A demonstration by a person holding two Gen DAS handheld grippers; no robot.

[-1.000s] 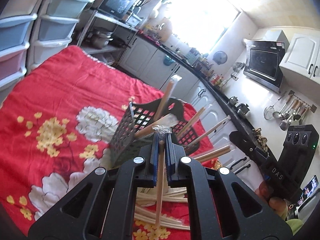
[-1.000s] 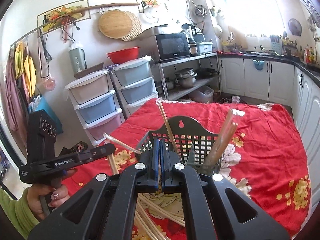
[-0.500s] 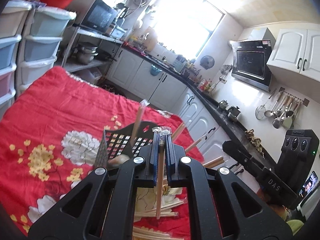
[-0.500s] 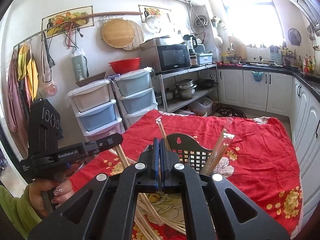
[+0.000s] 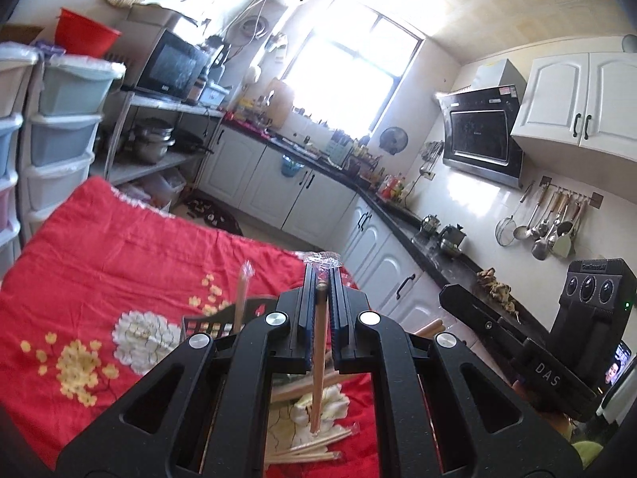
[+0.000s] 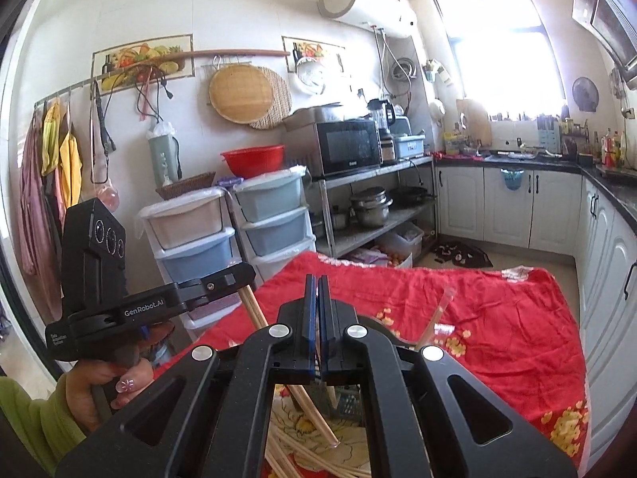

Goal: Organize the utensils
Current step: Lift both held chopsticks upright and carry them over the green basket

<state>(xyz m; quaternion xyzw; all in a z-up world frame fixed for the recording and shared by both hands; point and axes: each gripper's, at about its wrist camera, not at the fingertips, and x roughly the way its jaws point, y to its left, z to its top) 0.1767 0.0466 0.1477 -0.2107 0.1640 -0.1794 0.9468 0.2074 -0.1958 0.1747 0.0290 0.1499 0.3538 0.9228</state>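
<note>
My left gripper (image 5: 321,275) is shut on a wrapped pair of wooden chopsticks (image 5: 318,358) that hangs down between its fingers, high above the table. The same gripper shows in the right wrist view (image 6: 235,275) with the chopsticks (image 6: 292,374) slanting down from it. My right gripper (image 6: 315,285) is shut on a thin stick, barely visible between its pads; it also appears in the left wrist view (image 5: 450,292). The black mesh utensil basket (image 5: 207,324) sits below, mostly hidden by the grippers, with a wrapped chopstick (image 5: 240,298) standing in it. Loose wrapped chopsticks (image 5: 306,450) lie on the cloth.
The table wears a red floral cloth (image 5: 99,279). Plastic drawer towers (image 6: 235,223) stand past its left edge, a metal shelf with pots (image 6: 370,207) beyond. White cabinets and a dark counter (image 5: 358,199) run along the far and right sides.
Both grippers have risen well above the table with their chopsticks; the basket and the loose pile have dropped low in both views and are now mostly hidden.
</note>
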